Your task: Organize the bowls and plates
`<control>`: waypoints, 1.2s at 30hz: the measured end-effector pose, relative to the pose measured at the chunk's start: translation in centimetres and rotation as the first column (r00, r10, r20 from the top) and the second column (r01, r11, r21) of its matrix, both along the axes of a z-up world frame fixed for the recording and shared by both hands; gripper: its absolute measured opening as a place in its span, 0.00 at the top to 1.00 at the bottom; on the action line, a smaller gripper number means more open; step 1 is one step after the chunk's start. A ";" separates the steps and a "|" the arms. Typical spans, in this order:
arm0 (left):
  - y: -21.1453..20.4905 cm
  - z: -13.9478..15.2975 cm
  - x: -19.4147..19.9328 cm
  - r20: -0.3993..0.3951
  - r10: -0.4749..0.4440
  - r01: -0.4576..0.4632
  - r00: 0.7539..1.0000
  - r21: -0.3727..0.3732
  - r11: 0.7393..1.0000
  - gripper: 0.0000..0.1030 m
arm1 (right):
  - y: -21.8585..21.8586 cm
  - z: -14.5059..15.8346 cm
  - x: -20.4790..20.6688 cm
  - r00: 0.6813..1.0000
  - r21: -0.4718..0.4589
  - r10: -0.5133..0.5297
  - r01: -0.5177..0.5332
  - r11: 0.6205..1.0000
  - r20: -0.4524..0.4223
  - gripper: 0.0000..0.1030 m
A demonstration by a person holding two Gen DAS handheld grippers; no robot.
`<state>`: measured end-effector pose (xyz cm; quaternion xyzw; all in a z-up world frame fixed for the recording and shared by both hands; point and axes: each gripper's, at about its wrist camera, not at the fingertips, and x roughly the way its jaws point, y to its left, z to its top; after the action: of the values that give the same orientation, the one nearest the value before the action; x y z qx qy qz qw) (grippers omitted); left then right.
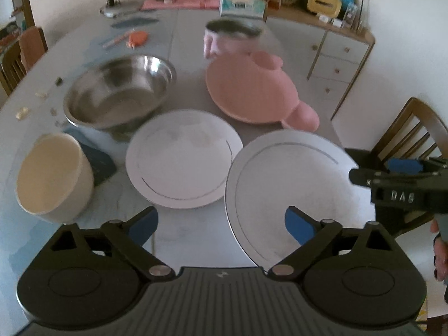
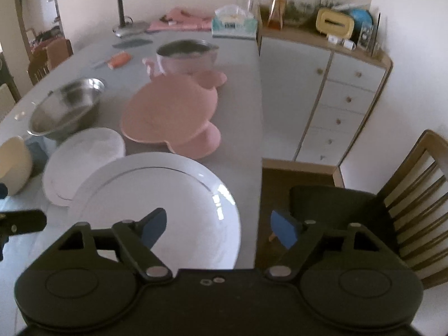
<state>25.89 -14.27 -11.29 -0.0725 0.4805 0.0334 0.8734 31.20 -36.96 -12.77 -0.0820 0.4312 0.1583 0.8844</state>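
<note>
My left gripper point(image 1: 219, 225) and right gripper point(image 2: 218, 228) both hang spread and empty over the grey tabletop point(image 1: 190, 28). The large white round plate point(image 2: 156, 210) lies at the table's near edge, overlapping the smaller white plate point(image 1: 182, 162). Beyond sit a steel bowl point(image 1: 120, 92), cream bowl point(image 1: 53, 173) and pink plate point(image 1: 249, 89). A white drawer cabinet point(image 2: 341, 98) stands against the wall.

The right gripper point(image 2: 218, 228) hangs with jaws apart and nothing between them, over the large white plate point(image 2: 156, 196) near the counter point(image 2: 240, 89) edge. A smaller white plate point(image 2: 84, 159) lies at ten o'clock from it, a pink plate point(image 2: 170, 112) at twelve.
</note>
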 end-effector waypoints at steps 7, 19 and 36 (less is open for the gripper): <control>0.0 -2.2 1.8 -0.080 0.026 -0.030 0.996 -0.039 0.999 0.29 | -1.0 -1.6 2.8 0.997 0.001 0.039 -0.039 0.999 -0.065 0.38; -0.3 -3.8 2.8 -0.147 0.013 -0.031 0.989 -0.123 0.992 0.62 | -1.4 -2.8 4.1 0.984 0.052 0.085 -0.078 0.996 -0.158 0.68; 0.4 -4.6 3.1 -0.168 0.035 -0.066 0.985 -0.182 0.981 0.85 | -2.8 -3.4 4.3 0.976 0.110 0.070 -0.047 0.993 -0.207 0.88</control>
<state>29.03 -13.88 -15.88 -0.1631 0.5498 0.0162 0.8190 35.53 -39.73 -16.18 -0.0312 0.5110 0.2144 0.8318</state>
